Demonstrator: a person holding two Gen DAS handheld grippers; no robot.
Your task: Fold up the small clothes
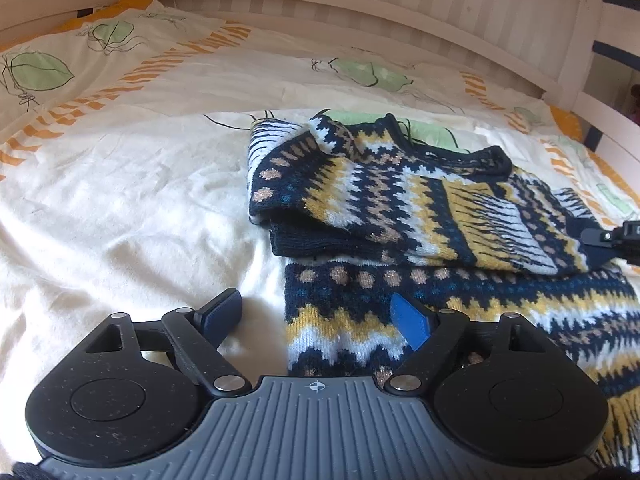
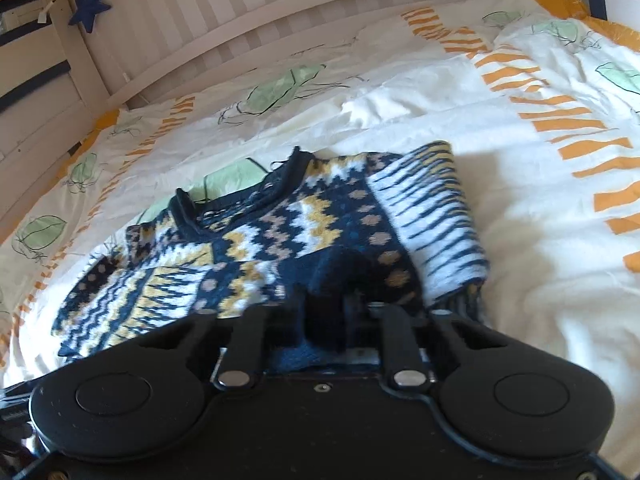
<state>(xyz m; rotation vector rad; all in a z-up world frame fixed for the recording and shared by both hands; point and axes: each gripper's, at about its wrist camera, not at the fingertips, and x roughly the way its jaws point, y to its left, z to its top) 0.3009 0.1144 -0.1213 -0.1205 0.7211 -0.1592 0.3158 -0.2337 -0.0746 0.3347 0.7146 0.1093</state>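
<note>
a bed (image 1: 120, 200) with a leaf-and-orange-striped duvet fills both views, a white slatted frame (image 1: 360, 12) curving behind it. on the duvet lies a small patterned knit sweater (image 1: 400, 200), navy, yellow and white, its sleeves already laid across the body. the left gripper (image 1: 320, 316) hovers spread wide at the sweater's lower left corner, one finger over the duvet, the other over the knit. the right gripper (image 2: 324, 312) is pinching dark knit at the hem, its fingertips buried in the cloth. judged from here, the risk is an uneven fold: lifted by the right side alone, the hem could drag askew and the tucked sleeves slide out, while the left claw may close on duvet instead of wool.
</note>
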